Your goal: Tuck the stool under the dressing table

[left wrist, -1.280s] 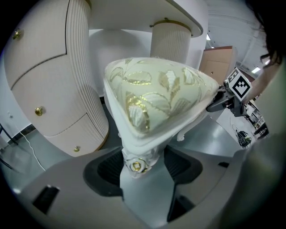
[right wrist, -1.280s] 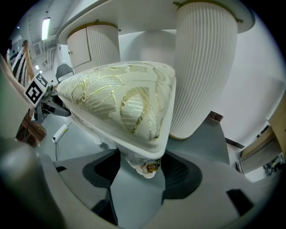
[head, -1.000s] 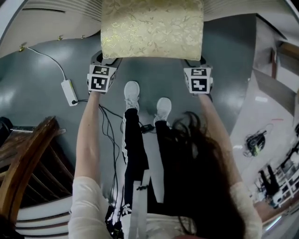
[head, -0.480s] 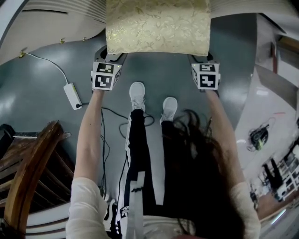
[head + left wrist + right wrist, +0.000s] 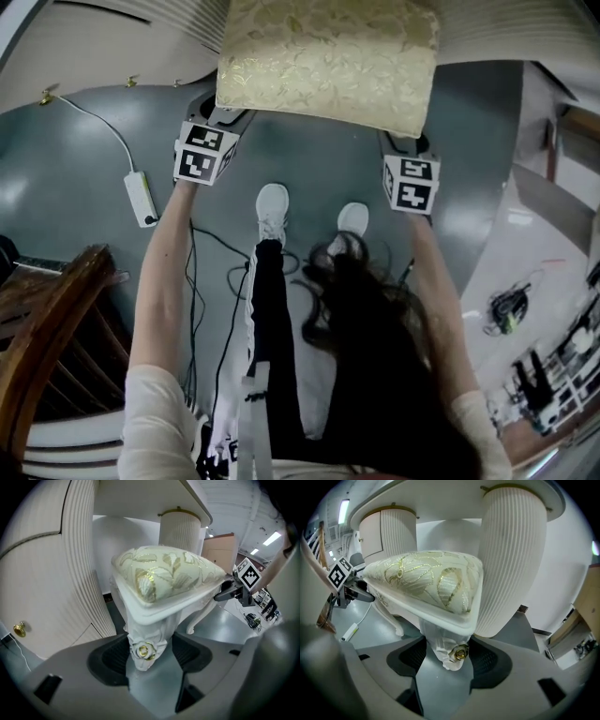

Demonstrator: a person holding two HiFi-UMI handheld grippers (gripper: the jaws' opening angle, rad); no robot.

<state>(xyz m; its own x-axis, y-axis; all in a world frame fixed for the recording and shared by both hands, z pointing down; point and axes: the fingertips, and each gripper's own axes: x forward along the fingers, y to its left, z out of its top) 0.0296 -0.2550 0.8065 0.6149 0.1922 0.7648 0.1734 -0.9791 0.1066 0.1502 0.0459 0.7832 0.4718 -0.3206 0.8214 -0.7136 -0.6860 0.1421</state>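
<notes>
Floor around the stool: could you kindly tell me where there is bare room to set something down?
Free: the grey floor between the stool and the person's shoes, and the stretch right of the stool. Crowded: the left, with a power strip, its cord, black cables by the feet, and a wooden chair.

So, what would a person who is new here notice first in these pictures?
The stool with its gold-patterned cushion, at the top centre of the head view. The left gripper and right gripper each clamp one of its carved white legs, and the white fluted dressing table rises behind it.
</notes>
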